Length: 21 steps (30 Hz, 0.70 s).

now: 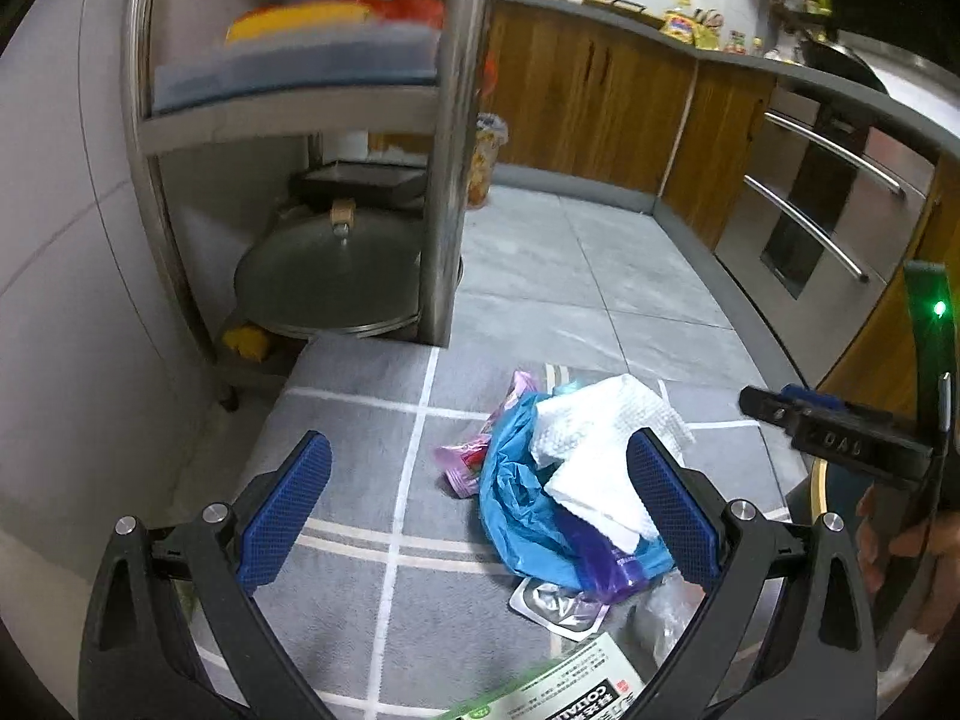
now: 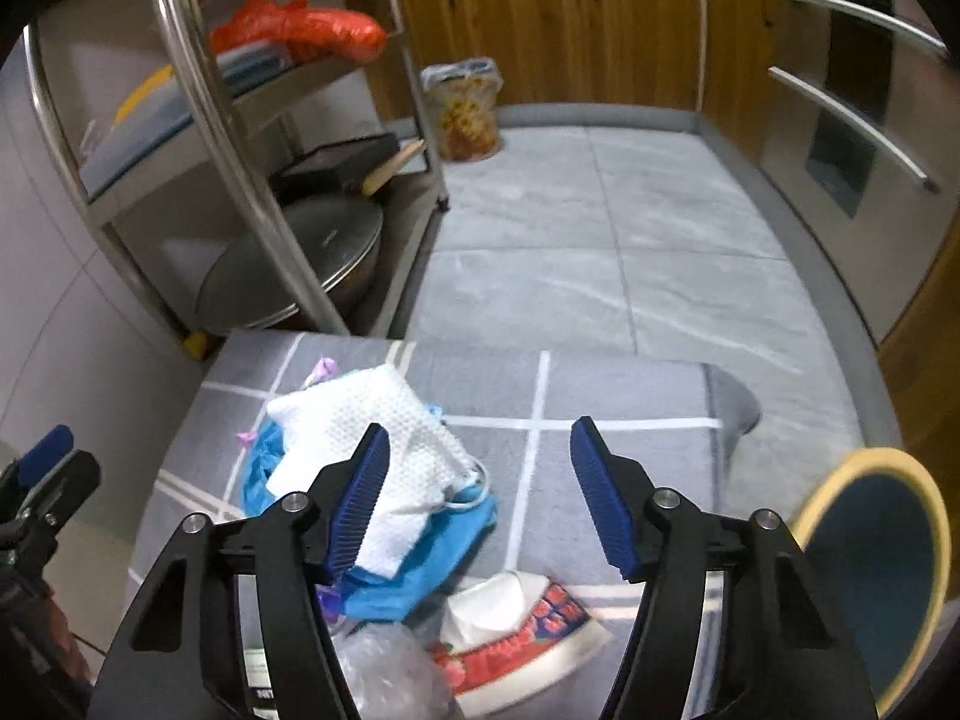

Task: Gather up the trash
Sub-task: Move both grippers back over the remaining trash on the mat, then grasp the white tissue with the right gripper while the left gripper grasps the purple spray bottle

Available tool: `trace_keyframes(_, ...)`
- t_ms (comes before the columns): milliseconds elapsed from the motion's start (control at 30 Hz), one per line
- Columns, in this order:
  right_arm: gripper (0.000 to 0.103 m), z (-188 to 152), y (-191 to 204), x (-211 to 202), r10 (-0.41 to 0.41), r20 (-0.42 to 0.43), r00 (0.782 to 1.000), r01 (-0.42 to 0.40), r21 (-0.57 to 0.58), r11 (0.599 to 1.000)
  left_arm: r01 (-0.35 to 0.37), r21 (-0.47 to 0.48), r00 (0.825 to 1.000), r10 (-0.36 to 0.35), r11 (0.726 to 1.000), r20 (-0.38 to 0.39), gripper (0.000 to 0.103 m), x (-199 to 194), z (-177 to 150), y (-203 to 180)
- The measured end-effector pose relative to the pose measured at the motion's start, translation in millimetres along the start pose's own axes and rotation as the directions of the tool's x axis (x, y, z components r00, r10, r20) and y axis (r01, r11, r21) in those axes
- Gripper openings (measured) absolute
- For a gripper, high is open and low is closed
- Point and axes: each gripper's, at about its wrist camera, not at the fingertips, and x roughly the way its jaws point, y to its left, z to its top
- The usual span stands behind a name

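While both hand-held grippers, left gripper (image 1: 480,510) and right gripper (image 2: 480,498), gaped empty over the crumpled white paper towel (image 2: 372,438) atop the blue plastic bag (image 1: 516,510) at lower centre, a shallow pinch risked lifting only the towel.

grey tiled floor (image 2: 600,240), wooden cabinets (image 1: 588,102), steel rack (image 1: 450,120)

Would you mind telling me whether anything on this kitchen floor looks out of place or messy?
Yes: a heap of litter lies on the grey checked mat: a crumpled white paper towel atop a blue plastic bag, a pink wrapper beside them, and a torn strawberry-print wrapper nearer the camera. The mat's far right corner curls up.
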Motion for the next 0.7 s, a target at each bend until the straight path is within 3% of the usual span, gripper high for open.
trace_keyframes(100,0.065,3.1,8.6,16.1,0.015,-0.024,1.000,-0.016,-0.037,0.999,0.013,-0.026,1.000,-0.013,1.000,0.000,0.097,5.7,6.3,2.9)
trace_keyframes(233,0.064,5.2,13.5,36.7,0.049,-0.065,0.997,-0.053,-0.052,0.997,0.002,0.006,1.000,-0.002,1.000,-0.007,0.097,15.0,11.1,-2.3)
trace_keyframes(533,0.064,5.7,8.3,71.7,0.171,-0.176,0.969,-0.169,0.030,0.985,0.040,0.033,0.999,-0.039,0.999,-0.015,0.097,29.9,22.3,-19.4)
trace_keyframes(567,0.060,5.7,8.5,74.1,0.187,-0.190,0.964,-0.183,0.035,0.982,0.044,0.039,0.999,-0.044,0.998,-0.015,0.097,31.7,22.9,-22.2)
trace_keyframes(600,0.040,5.1,9.6,75.9,0.202,-0.206,0.957,-0.199,0.036,0.979,0.045,0.043,0.999,-0.044,0.998,-0.017,0.097,33.0,23.4,-23.4)
trace_keyframes(667,0.009,5.7,12.1,76.1,0.203,-0.230,0.952,-0.205,0.016,0.979,0.044,0.051,0.999,-0.043,0.998,-0.022,0.097,35.0,23.3,-26.0)
trace_keyframes(700,0.008,6.5,13.1,72.8,0.205,-0.224,0.953,-0.209,0.006,0.978,0.045,0.053,0.999,-0.043,0.998,-0.024,0.097,35.5,23.5,-26.7)
